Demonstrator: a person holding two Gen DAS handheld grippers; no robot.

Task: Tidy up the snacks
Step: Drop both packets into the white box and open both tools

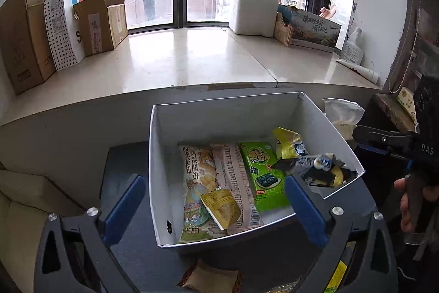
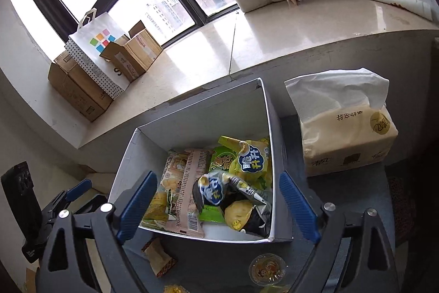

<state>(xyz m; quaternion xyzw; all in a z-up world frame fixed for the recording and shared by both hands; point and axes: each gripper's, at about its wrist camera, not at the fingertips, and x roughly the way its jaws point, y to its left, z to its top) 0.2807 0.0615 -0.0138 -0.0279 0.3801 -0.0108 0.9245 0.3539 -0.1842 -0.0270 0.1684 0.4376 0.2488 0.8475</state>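
white cardboard box (image 1: 164, 169) on the dark tabletop (image 1: 129, 164) already holds your snacks, the green seaweed pack (image 1: 264, 175) among them. left gripper (image 1: 216, 208) and right gripper (image 2: 216, 205) both spread wide, empty, poised over it. loose wrapped snack (image 2: 159, 257) waits just in front.

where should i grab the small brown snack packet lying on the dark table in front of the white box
Take the brown packet by its crimped end, coming down from above with the open right gripper. It lies flat on the dark table, apart from the white box, so the jaws should span its narrow width.
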